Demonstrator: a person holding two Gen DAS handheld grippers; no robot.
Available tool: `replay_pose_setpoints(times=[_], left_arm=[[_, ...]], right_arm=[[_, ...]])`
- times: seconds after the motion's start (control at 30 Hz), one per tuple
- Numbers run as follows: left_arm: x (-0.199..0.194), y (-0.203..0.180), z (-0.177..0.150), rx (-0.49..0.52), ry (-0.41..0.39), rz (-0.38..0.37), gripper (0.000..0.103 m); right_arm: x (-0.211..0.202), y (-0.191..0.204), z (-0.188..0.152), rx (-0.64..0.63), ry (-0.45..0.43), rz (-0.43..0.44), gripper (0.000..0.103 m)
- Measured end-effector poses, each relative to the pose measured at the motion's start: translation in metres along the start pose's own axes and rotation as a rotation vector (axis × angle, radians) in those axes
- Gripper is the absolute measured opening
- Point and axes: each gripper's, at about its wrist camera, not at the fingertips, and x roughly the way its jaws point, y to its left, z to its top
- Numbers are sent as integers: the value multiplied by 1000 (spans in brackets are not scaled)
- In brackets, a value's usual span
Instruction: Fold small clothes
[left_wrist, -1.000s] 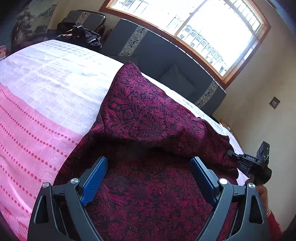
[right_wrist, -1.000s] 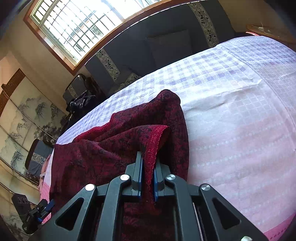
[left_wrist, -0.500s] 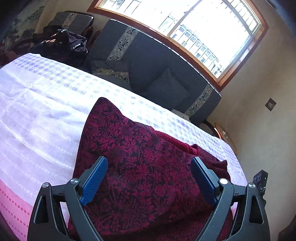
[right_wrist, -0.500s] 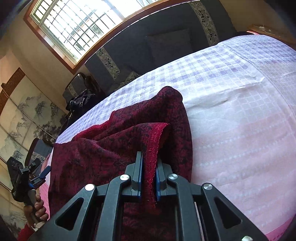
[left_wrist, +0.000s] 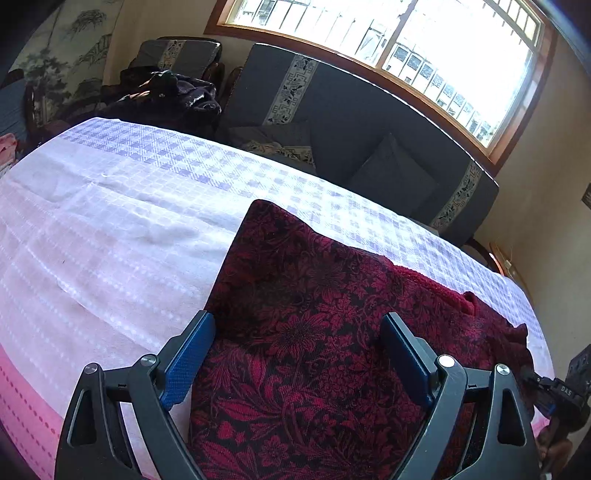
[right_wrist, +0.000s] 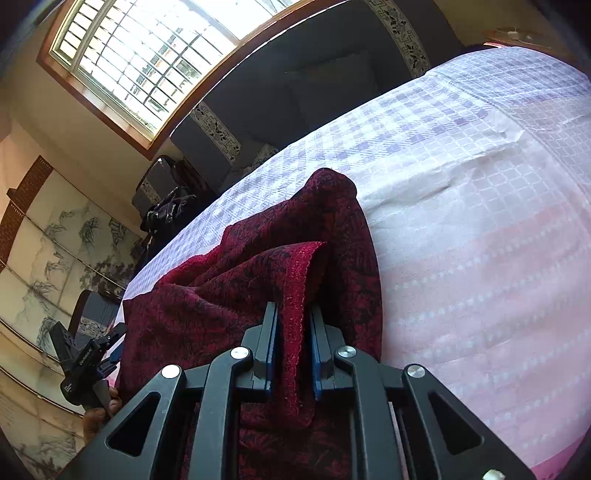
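Observation:
A dark red floral cloth (left_wrist: 314, 332) lies partly folded on the bed, its left edge straight and its right side bunched. My left gripper (left_wrist: 297, 332) hovers over the cloth's near part, open wide, with nothing pinched between its blue pads. It also shows small at the left of the right wrist view as the left gripper (right_wrist: 114, 334). My right gripper (right_wrist: 291, 332) has a raised fold of the cloth's edge (right_wrist: 295, 280) between its narrow jaws; the jaws are opening and the fold still stands between the pads.
The bed sheet (left_wrist: 110, 240) is white-lilac checked at the far side and pink near me. A dark sofa with cushions (left_wrist: 369, 122) stands behind the bed under the window. A dark bag (left_wrist: 173, 92) lies at the back left.
My left gripper has swung across the cloth, staying open; the cloth's left side now lies flat with a straight edge. The right gripper's jaws have parted slightly around the fold.

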Motion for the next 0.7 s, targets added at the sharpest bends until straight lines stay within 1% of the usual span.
replay_pose_setpoints(times=[0.03,0.07,0.1,0.13,0.2,0.27,0.3,0.37,0.4,0.43,0.5,0.57,0.63,0.7], left_arm=[[-5,3,0,-9,-17,10,91],[-11,4,1,-1,-36,38,91],[-18,5,2,18,-50,80,91],[-27,6,3,30,-56,99,91],[-50,9,2,37,-59,59,91],[-78,10,-7,58,-49,45,91],[-92,9,-14,69,-25,20,91],[-118,8,-35,96,63,-68,91],[-130,9,-49,116,107,-106,91],[-145,9,-68,138,142,-122,91],[-174,12,-104,174,193,-136,91],[-201,23,-136,173,226,-162,91],[-227,36,-163,148,239,-181,91],[-248,50,-183,104,250,-198,91]], right_arm=[[-5,-5,0,38,-2,15,16],[-14,-10,0,77,-11,21,17],[-26,-14,-2,106,-32,33,20],[-42,-17,-5,121,-62,40,20],[-74,-17,-17,103,-95,46,20],[-107,-15,-40,71,-91,78,21],[-123,-14,-54,51,-77,103,21],[-154,-9,-91,-3,-28,144,24],[-169,-7,-112,-39,-3,152,29],[-183,-5,-134,-77,19,149,33],[-206,-4,-174,-144,60,103,38],[-223,-7,-212,-190,97,38,39],[-235,-14,-240,-193,118,-2,39],[-241,-18,-260,-169,130,6,39]])
